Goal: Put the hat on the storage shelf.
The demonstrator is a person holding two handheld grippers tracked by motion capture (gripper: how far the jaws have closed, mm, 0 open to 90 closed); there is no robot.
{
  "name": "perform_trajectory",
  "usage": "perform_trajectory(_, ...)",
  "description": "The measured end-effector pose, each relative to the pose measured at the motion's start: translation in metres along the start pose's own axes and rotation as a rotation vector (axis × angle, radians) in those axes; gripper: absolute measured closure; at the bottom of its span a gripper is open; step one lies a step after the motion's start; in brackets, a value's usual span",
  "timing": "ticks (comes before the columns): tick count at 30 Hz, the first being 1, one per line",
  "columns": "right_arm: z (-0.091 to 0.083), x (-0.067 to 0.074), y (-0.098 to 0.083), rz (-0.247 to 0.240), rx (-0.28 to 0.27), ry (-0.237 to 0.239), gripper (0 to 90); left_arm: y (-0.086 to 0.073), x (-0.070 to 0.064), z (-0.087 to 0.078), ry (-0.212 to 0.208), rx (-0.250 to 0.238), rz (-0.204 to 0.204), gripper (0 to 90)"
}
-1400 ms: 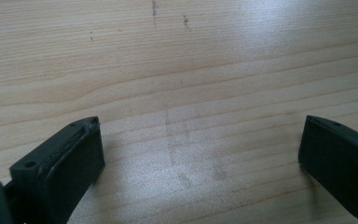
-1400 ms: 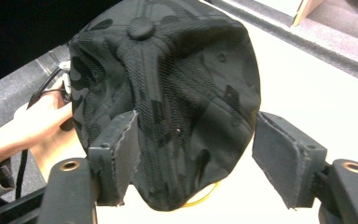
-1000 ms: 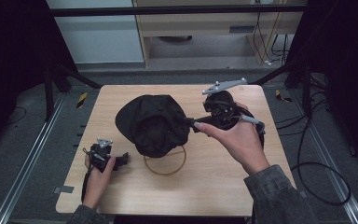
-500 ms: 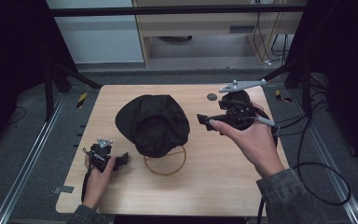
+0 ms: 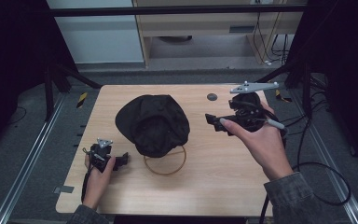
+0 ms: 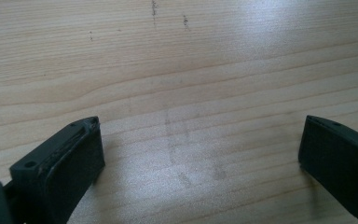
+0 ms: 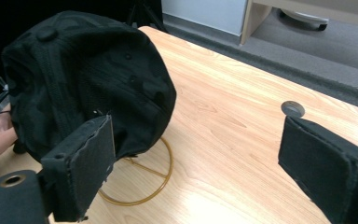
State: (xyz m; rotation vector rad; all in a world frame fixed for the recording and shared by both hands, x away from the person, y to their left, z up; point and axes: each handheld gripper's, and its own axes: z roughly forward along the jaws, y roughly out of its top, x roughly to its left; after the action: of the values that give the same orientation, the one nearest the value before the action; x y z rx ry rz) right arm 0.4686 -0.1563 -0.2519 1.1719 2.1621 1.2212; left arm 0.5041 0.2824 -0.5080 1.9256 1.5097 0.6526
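Work surface: a light wooden table (image 5: 223,186) on a grey floor, with pale cabinets beyond its far edge. A black cap (image 5: 153,122) sits near the middle of the table, raised on a brass-coloured wire stand (image 5: 165,161) whose ring base touches the wood at the cap's near side. The right gripper view shows the cap (image 7: 84,79) draped over the top of that stand (image 7: 140,182), the ring lying flat beneath it.

A small dark round disc (image 5: 212,97) lies on the table to the right of the cap and farther from the person, well apart from it.

The right gripper (image 5: 210,119) is held above the table to the right of the cap, apart from it, pointing toward it. Its jaws stand wide apart with nothing between them.

The left gripper (image 5: 122,158) rests low at the table, to the near left of the cap and just left of the stand's ring. Its own view shows its jaws spread wide over bare wood grain, gripping nothing.
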Motion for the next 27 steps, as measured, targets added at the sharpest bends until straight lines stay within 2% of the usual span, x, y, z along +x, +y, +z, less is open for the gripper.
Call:
perform_trajectory(6,-0.003,-0.011,-0.007,0.015,-0.019,-0.008,8.1,0.0,0.0,0.0,-0.002,0.0,0.002,0.0)
perform_trajectory(14,0.0,-0.027,-0.021,0.028,-0.032,-0.042,6.9,0.0,0.0,0.0,-0.003,0.0,0.003,0.0)
perform_trajectory(24,0.018,-0.047,-0.036,0.053,-0.004,-0.072,6.2,0.0,0.001,-0.001,-0.005,0.003,0.008,0.0)
perform_trajectory(27,0.028,-0.057,-0.04,0.072,0.008,-0.088,6.4,0.0,0.001,-0.001,-0.005,0.003,0.009,0.0)
